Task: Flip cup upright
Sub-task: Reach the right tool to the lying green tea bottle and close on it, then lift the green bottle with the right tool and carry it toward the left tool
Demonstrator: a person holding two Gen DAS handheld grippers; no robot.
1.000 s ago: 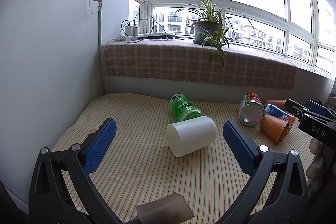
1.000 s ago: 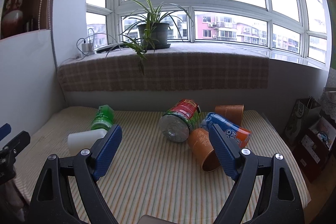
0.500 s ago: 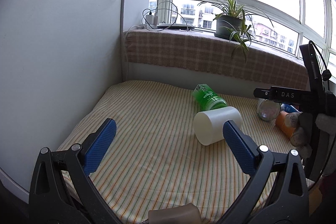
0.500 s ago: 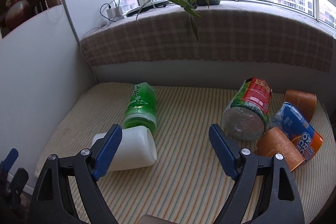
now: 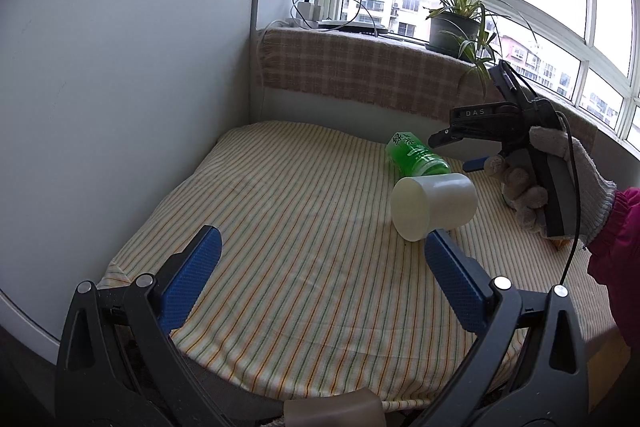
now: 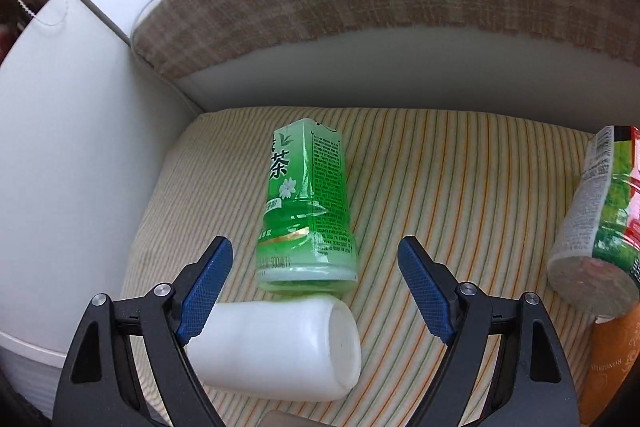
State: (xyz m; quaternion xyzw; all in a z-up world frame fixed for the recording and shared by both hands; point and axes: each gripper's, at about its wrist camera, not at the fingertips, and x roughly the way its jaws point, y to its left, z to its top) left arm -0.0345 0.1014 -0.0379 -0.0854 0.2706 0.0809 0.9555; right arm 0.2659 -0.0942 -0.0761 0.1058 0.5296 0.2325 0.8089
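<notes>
Right gripper (image 6: 314, 285): jaws spread wide, holding nothing; its blue pads (image 6: 206, 285) stand on either side of the scene just above the white cup, the left pad overlapping the cup's closed end in the right wrist view. In the left wrist view it hangs over the far side of the cup, gripped by a gloved hand (image 5: 548, 183).
Left gripper (image 5: 320, 281): jaws wide apart and empty, low over the near part of the cloth; its right pad (image 5: 454, 285) sits just in front of the cup.
White cup (image 6: 276, 349): lying on its side on the striped cloth, mouth turned to the right in the right wrist view, flat base facing the left wrist camera (image 5: 434, 207). Not upright.
Green bottle (image 6: 306, 205): on its side just behind the cup, its wide end against or very close to the cup's wall; contact cannot be told for sure.
Striped cloth (image 5: 280, 227): covers the whole surface under everything.
Red-and-green can (image 6: 596, 223): on its side at the right, well apart from the cup.
Orange cup (image 6: 612, 367): below that can at the right edge, only partly seen.
Checked sill cover (image 5: 360, 67): along the back.
Potted plant (image 5: 456, 23): on the sill by the window.
</notes>
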